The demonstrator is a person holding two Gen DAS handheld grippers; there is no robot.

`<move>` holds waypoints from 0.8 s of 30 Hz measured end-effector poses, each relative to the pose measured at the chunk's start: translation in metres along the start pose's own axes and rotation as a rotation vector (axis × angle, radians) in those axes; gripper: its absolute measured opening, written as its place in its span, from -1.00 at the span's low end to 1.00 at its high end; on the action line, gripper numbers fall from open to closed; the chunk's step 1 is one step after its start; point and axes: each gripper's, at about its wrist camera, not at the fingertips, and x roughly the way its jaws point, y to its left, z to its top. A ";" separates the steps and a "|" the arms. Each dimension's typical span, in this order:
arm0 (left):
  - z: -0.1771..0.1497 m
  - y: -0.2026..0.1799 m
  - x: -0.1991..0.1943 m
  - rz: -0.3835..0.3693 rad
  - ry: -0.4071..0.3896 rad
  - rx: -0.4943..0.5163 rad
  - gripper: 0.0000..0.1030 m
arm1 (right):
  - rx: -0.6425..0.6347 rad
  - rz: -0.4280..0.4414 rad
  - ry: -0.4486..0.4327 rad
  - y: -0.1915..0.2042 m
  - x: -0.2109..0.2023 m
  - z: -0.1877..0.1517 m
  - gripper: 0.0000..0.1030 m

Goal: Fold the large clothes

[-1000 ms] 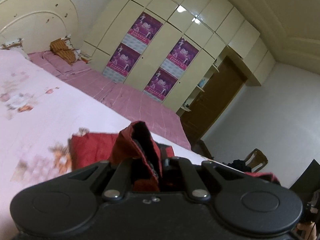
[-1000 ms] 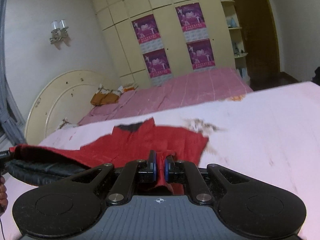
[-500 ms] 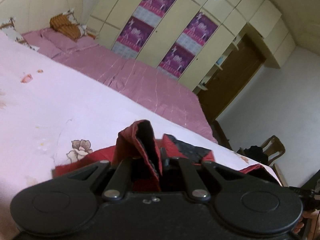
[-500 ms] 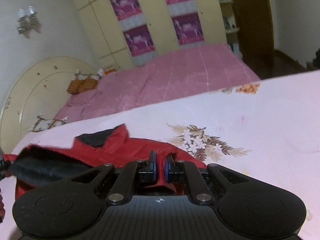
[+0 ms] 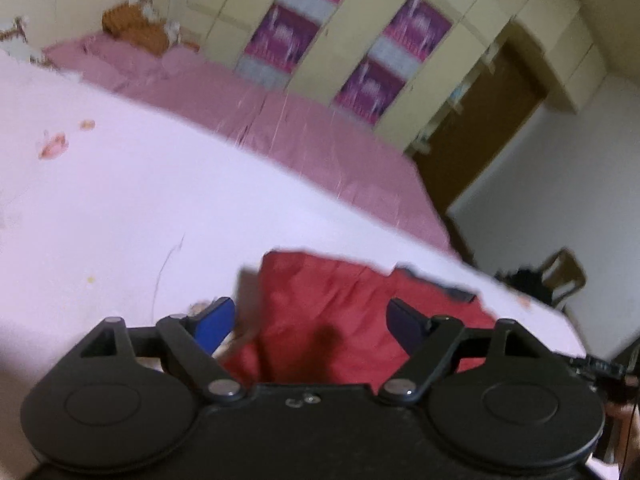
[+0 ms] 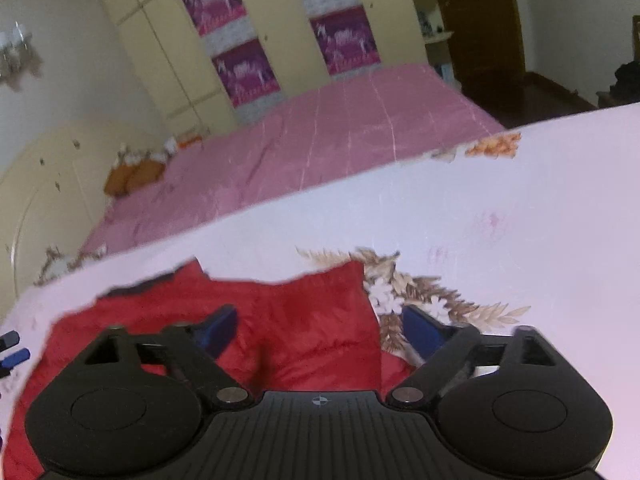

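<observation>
Red garment (image 5: 328,312) flat on bedsheet (image 5: 120,208)

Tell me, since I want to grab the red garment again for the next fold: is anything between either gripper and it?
Nothing visible. The red garment lies flat on the floral sheet, directly under the open left gripper and the open right gripper, whose jaws have just been opening, with only cloth below them.

— Are your grippers holding anything?
— No. Your left gripper (image 5: 310,320) and right gripper (image 6: 320,326) have just opened wide, tilted down; the blur leaves contact below unclear.
</observation>
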 end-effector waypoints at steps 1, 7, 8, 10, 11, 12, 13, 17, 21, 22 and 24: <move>0.002 0.002 0.005 -0.001 0.030 -0.002 0.32 | -0.016 -0.010 0.017 0.000 0.006 -0.002 0.65; 0.003 -0.005 0.031 -0.003 0.140 0.072 -0.61 | -0.096 0.001 0.131 0.005 0.049 -0.011 0.08; 0.005 -0.007 0.030 -0.001 0.113 0.089 -0.71 | -0.115 0.002 0.132 0.009 0.050 -0.011 -0.17; 0.007 -0.018 0.021 0.018 0.038 0.150 -0.83 | -0.184 -0.018 0.090 0.019 0.045 -0.010 -0.69; 0.009 -0.024 0.015 0.018 -0.007 0.174 -0.86 | -0.210 -0.028 0.046 0.024 0.037 -0.009 -0.81; 0.011 -0.030 0.008 0.018 -0.050 0.199 -0.86 | -0.231 -0.035 -0.015 0.028 0.028 -0.008 -0.84; 0.013 -0.038 0.004 0.022 -0.081 0.217 -0.87 | -0.238 -0.034 -0.057 0.030 0.022 -0.006 -0.84; 0.022 -0.052 0.007 0.054 -0.123 0.267 -0.87 | -0.255 -0.047 -0.156 0.038 0.014 0.000 -0.84; 0.017 -0.039 0.034 0.106 -0.045 0.234 -0.87 | -0.264 -0.101 -0.075 0.032 0.042 -0.007 -0.84; 0.015 -0.036 0.038 0.114 -0.030 0.229 -0.86 | -0.266 -0.116 -0.043 0.029 0.051 -0.012 -0.84; 0.008 -0.026 0.048 0.131 -0.006 0.222 -0.86 | -0.244 -0.127 0.003 0.020 0.066 -0.023 -0.84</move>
